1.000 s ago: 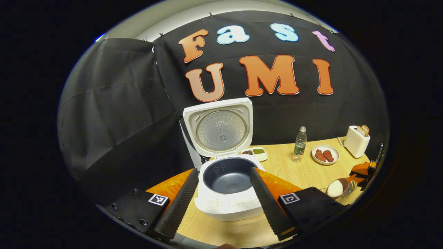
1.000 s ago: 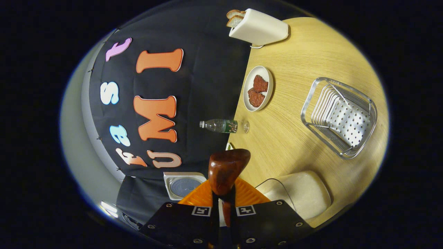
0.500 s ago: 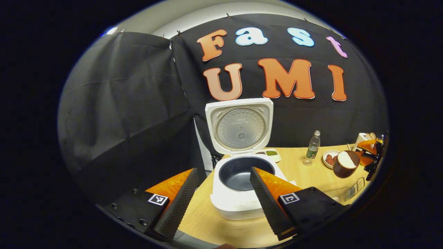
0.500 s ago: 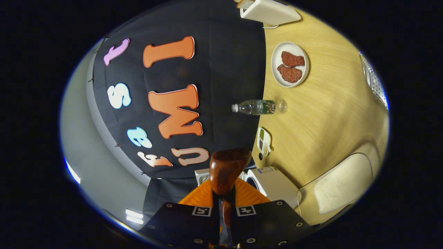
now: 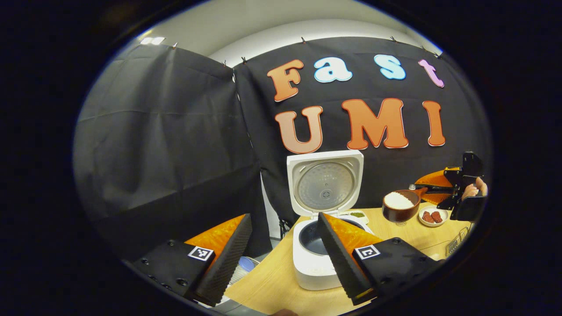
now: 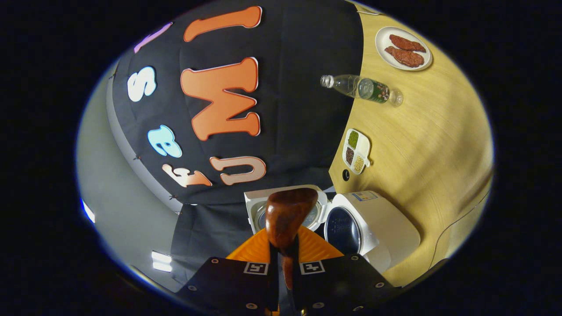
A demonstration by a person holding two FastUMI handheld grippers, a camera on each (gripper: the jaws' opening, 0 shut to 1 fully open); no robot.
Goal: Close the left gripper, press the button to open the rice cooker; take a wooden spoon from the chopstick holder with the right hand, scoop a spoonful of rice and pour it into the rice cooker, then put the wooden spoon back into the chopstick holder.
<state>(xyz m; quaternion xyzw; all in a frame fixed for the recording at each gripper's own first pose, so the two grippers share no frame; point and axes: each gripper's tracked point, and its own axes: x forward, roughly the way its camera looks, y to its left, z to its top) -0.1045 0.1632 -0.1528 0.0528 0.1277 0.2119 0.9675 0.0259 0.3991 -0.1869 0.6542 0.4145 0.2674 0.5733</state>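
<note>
Right gripper [image 6: 283, 259]: now I have its two fingers pressed together on the handle of the wooden spoon [image 6: 286, 217], whose bowl juts forward past the fingertips, back side toward my camera.
Same gripper from afar: in the left gripper view I see it [image 5: 456, 188] at the far right, held by a hand [image 5: 476, 189], with the spoon [image 5: 400, 204] level and its bowl heaped with white rice [image 5: 398, 200].
Spoon position: raised in the air above the surface [image 5: 272, 285], to the right of the rice cooker [image 5: 318, 259] and apart from it.
Left gripper [image 5: 283, 252]: spread wide, fingers holding nothing, hovering in front of the cooker.
Rice cooker: lid [image 5: 326, 182] standing upright and open, dark inner pot [image 5: 311, 239] exposed; in the right gripper view the cooker [image 6: 373, 228] sits just beyond the spoon bowl.
Farther out: a compartment dish of grains [image 6: 356, 150], a plastic bottle [image 6: 361, 88] and a plate of red meat pieces [image 6: 404, 43] stand on the wooden surface [image 6: 430, 145].
</note>
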